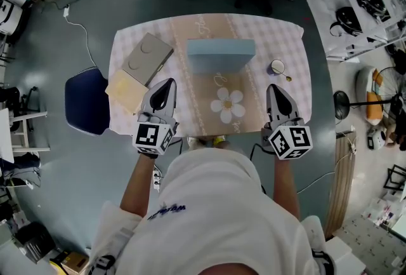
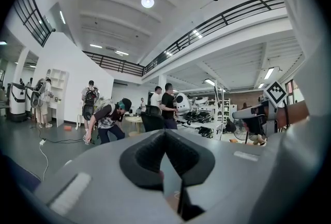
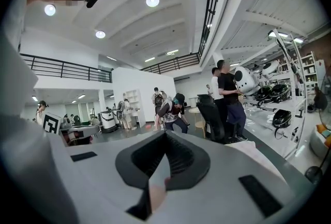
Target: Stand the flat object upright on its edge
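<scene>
Left claw: my left claw [image 1: 164,92] is pressed together with nothing between its jaws, and it hangs over the near left of the table.
Right claw: my right claw [image 1: 277,93] is also pressed together and empty, over the near right.
Aim: both point toward the far side, level with each other and well apart.
Task's thing: the light blue rectangular block [image 1: 220,51] sits at the far middle, well apart from both claws. I cannot tell whether it lies flat or stands on edge.
Table: a table under a checked cloth [image 1: 288,45], with a brown runner carrying a white flower print [image 1: 228,104] between my claws.
Left side: a flat grey box [image 1: 147,58] at the far left, with a tan square board [image 1: 125,91] on its near side, just beside my left claw.
Right side: a small round cup with a spoon [image 1: 277,67], on the far side of my right claw.
Beyond: a dark blue chair [image 1: 87,101] to the left of the table.
</scene>
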The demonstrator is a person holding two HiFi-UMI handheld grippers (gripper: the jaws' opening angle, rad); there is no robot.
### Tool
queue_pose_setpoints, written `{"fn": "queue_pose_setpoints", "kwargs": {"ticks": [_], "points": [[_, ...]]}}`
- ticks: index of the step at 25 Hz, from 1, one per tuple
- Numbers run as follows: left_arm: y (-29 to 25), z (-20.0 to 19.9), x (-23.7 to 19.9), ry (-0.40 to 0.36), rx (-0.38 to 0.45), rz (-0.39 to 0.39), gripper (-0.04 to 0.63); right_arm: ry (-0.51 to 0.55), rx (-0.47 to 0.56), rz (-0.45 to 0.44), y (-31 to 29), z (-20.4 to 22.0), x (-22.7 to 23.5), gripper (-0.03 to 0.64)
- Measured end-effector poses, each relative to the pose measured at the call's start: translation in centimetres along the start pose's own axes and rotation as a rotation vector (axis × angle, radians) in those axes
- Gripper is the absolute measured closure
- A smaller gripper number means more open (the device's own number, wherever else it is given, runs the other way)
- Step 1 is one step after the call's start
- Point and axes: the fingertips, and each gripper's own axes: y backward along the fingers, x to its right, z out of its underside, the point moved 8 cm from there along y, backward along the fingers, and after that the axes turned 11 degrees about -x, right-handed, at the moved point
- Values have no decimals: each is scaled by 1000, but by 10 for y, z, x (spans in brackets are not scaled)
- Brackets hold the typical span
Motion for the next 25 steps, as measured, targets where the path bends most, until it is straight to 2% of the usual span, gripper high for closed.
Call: {"fn": "queue_pose_setpoints", "kwargs": {"ticks": [25], "points": [[-7, 4, -5, 9, -12, 10, 594, 38, -19, 2, -8, -2, -2, 614]]}}
